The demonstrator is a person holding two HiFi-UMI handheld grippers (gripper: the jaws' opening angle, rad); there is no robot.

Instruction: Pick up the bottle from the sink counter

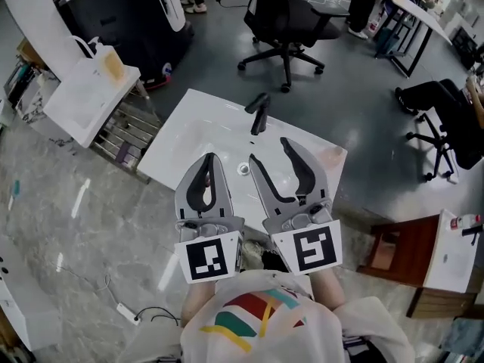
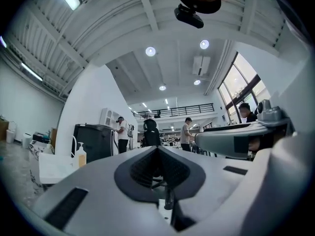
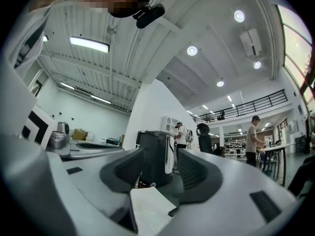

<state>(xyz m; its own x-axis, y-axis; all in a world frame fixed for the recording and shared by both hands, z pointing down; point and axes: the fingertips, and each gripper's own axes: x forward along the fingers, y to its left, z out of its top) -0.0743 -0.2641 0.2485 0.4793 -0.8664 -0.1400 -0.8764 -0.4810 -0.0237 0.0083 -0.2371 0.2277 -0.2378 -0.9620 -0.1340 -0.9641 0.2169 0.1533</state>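
Observation:
A pump bottle (image 1: 112, 64) of yellowish liquid stands upright on a small white sink counter (image 1: 79, 100) at the far left, well away from both grippers. In the left gripper view the bottle (image 2: 80, 156) shows small at the left, on the counter (image 2: 56, 168). My left gripper (image 1: 211, 157) (image 2: 157, 149) hangs over the near white sink (image 1: 178, 127), shut with nothing in it. Beside it, my right gripper (image 1: 270, 151) (image 3: 158, 167) is open and empty, and a dark machine shows through the gap.
The near sink has a black faucet (image 1: 259, 113) and a drain (image 1: 243, 169). A large black machine (image 1: 125, 13) stands behind the bottle's counter, with a metal rack (image 1: 128, 131) beside it. A black office chair (image 1: 287, 21) is farther back, and a brown wooden stand (image 1: 401, 252) is at the right.

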